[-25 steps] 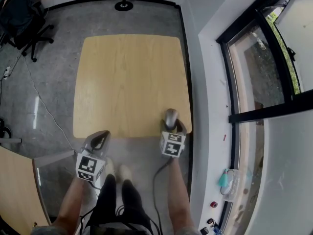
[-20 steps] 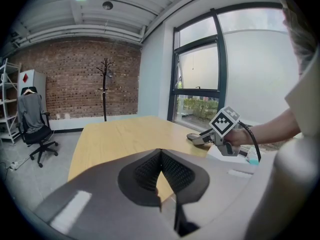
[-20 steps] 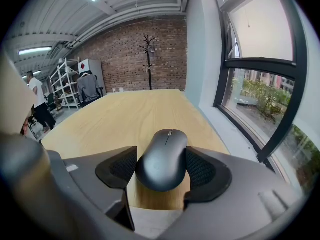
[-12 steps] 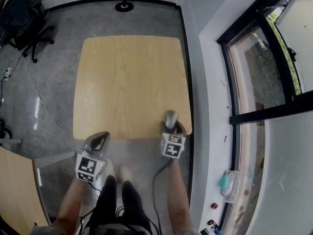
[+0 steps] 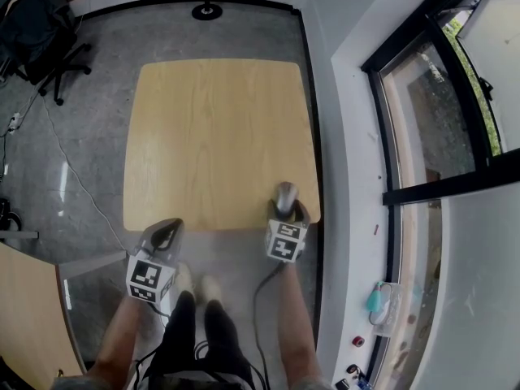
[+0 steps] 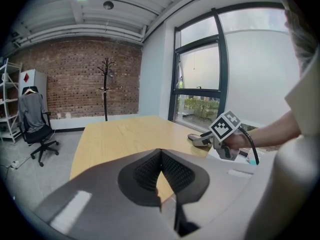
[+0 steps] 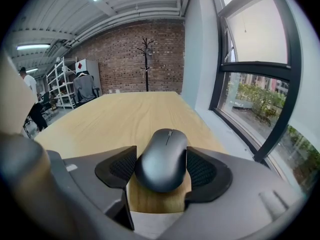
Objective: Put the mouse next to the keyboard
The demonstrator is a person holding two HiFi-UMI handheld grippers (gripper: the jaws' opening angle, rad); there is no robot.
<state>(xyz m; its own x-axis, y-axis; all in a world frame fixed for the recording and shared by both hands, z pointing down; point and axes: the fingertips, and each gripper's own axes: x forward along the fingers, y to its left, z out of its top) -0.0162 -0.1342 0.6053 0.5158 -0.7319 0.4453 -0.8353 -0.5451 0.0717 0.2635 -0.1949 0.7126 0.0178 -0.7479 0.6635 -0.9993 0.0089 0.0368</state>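
- Grey-black computer mouse [image 7: 162, 159] is sitting between the jaws of the right tool [image 7: 162, 169]. The ribbed pads [image 7: 120, 166] are pressing on both its flanks, so this tool is gripping the mouse, with the jaws standing wide because the body is wide.
- That grip is hanging over the near right corner of the pale wooden surface [image 5: 211, 136], and the mouse's nose is pointing toward the far edge. This is looking like a pause in the carry, with the setting-down not yet done.
- The left tool [image 6: 161, 170] is hanging just off the near edge by the near left corner, with its jaws closed together on nothing. It is probably sitting idle there because one tool is enough for so small a load.
- No keyboard is showing in any view, and only the mouse is appearing over the wood. The target spot beside the keyboard therefore cannot be picked out.
- Whether the mouse's underside is touching the wood or riding just above it is hard to tell. In the head view the right tool's body is covering part of the corner. Its own view is showing only a strip of wood beneath the mouse.
- An office chair [image 6: 35, 129] and a coat stand [image 6: 106, 89] are standing well apart from the surface, near the brick wall.
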